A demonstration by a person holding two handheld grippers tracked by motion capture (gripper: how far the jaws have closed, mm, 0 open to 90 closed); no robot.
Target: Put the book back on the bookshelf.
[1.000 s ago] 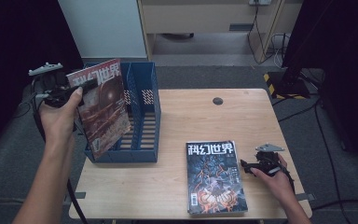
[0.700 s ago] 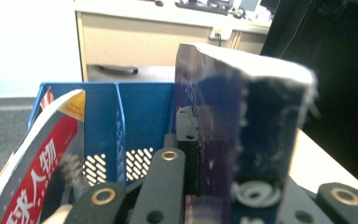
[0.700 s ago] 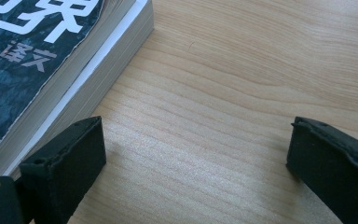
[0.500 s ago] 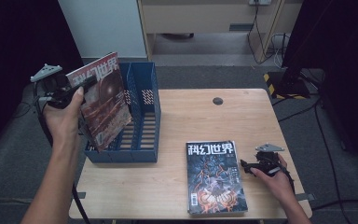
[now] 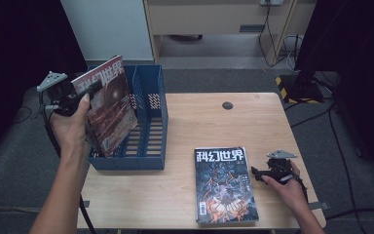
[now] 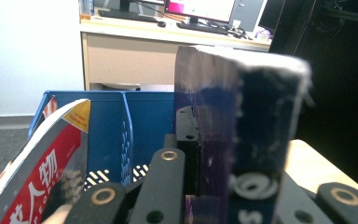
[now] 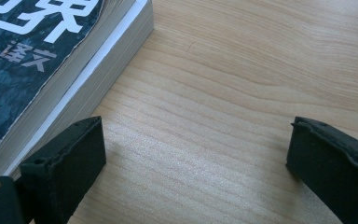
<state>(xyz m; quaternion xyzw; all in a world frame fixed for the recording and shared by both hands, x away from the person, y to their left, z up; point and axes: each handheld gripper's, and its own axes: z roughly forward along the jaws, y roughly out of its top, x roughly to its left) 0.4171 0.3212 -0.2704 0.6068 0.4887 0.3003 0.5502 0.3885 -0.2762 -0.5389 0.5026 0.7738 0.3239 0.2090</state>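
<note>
Looking down from the high view, two magazines show: one red-covered magazine (image 5: 108, 105), tilted and clamped in the left gripper (image 5: 80, 95) over the blue slotted plastic file rack (image 5: 148, 141), and one dark-covered magazine (image 5: 224, 184) flat on the pale wooden table (image 5: 214, 122) just beside the right gripper (image 5: 257, 173). Left gripper view: its jaws pinch the held magazine's edge above two rack compartments; a second red-covered magazine (image 6: 42, 172) stands inside. Right gripper view: two jaws spread wide, empty, on the table beside the dark magazine's page edge.
</note>
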